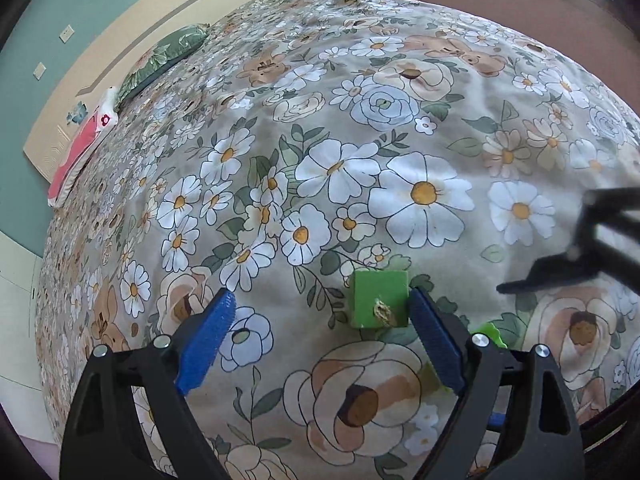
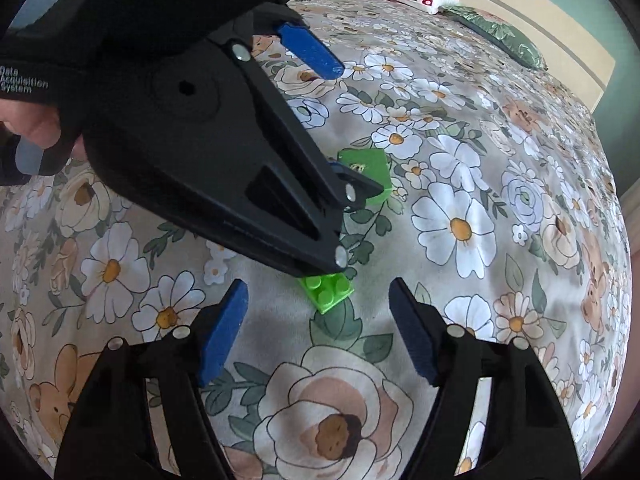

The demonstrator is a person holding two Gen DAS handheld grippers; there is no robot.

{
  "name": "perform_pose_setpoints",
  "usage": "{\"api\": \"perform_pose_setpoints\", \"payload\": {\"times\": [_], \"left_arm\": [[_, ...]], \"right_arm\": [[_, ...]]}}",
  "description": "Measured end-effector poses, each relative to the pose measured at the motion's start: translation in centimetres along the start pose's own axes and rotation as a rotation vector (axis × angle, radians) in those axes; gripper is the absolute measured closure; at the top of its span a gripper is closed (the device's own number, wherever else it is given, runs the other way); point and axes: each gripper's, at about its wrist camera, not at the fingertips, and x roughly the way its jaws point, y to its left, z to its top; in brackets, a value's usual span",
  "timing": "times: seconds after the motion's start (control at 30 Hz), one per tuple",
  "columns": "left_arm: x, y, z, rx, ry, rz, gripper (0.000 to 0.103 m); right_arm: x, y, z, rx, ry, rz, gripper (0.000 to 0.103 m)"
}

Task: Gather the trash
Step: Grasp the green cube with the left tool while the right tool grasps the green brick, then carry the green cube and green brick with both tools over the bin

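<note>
Two bits of trash on the flowery bed point(image 1: 400, 128), both green. Left gripper point(image 1: 320, 332) spread wide, nothing clamped yet, hovering low over the green block point(image 1: 378, 298). Block sitting just inside the right-hand pad point(image 1: 436, 344), touching or nearly so, with a wide gap over to the other pad. Probably lined up that way so a squeeze drags the far pad in and pins the block.

Right gripper point(image 2: 316, 330) also released, holding nothing, with the green toy brick point(image 2: 326, 292) a bit ahead of its tips and roughly centred between them. Looks like the setup for a straight push forward and a pinch.

Some brownish crumb or scrap point(image 1: 383, 312) stuck on top of the block, too small to say what. From the right wrist view, the left gripper's black arm covering one corner of the block and the near edge of the brick, so hard to tell if the arm is touching the brick. From the left wrist view, only a sliver of the brick peeking out behind the right-hand pad. Pillows up at the headboard cut off by the lens edge.
</note>
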Motion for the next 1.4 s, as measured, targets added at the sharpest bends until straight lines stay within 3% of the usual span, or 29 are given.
{"api": "perform_pose_setpoints", "payload": {"times": [0.1, 0.23, 0.4, 0.53, 0.97, 1.2, 1.4], "left_arm": [[1.2, 0.2, 0.7, -0.035, 0.012, -0.044, 0.026], [3.0, 0.2, 0.3, -0.042, 0.046, -0.058, 0.032], [4.0, 0.2, -0.2, -0.093, 0.047, -0.137, 0.07], [3.5, 0.0, -0.2, -0.11, 0.029, -0.122, 0.072], [-2.2, 2.7, -3.7, -0.257, -0.025, -0.066, 0.071], [-9.3, 3.3, -5.7, -0.282, -0.065, 0.005, 0.071], [-18.2, 3.5, -8.0, -0.316, -0.128, 0.055, 0.071]], "right_arm": [[1.4, -0.3, 0.5, -0.011, 0.028, 0.02, 0.041], [2.5, -0.6, 1.0, -0.013, 0.027, 0.04, 0.046], [3.1, -1.0, 1.0, 0.029, 0.008, 0.085, 0.063], [2.9, -1.1, 1.0, 0.063, -0.014, 0.085, 0.08], [-1.2, 0.6, -0.2, 0.12, -0.03, -0.038, 0.08], [-7.8, 2.7, 0.3, 0.146, -0.076, -0.121, 0.08], [-16.0, 6.3, 0.6, 0.124, -0.13, -0.189, 0.08]]}}
